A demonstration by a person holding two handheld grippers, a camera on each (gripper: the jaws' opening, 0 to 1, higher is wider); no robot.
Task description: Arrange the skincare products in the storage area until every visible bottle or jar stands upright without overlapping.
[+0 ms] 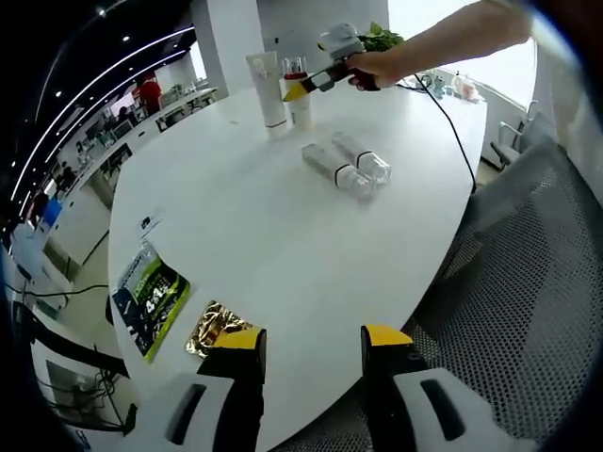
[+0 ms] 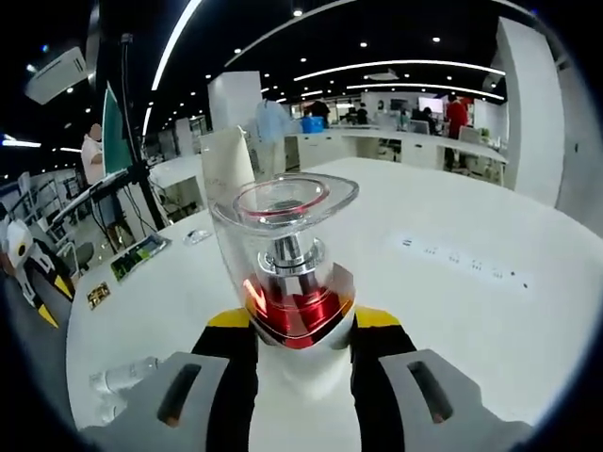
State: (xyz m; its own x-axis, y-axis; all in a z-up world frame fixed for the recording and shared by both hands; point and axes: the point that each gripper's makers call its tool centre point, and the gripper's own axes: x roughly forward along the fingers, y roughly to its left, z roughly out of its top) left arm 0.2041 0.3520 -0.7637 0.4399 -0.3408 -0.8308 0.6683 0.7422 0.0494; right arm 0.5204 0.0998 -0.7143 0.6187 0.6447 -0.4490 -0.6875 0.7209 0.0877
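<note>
Pinched low in the right claw (image 2: 293, 330), a clear-capped pump bottle (image 2: 287, 273) stands upright on the desk (image 2: 452, 282); likely rigid, slick, top-heavy, so grip its body. Left claw (image 1: 309, 350) spread, empty. Two bottles (image 1: 345, 166) lie flat.

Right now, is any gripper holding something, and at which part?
The right gripper grips the clear-capped pump bottle at its white body below the red collar. The left gripper holds nothing; its jaws stand open.
</note>
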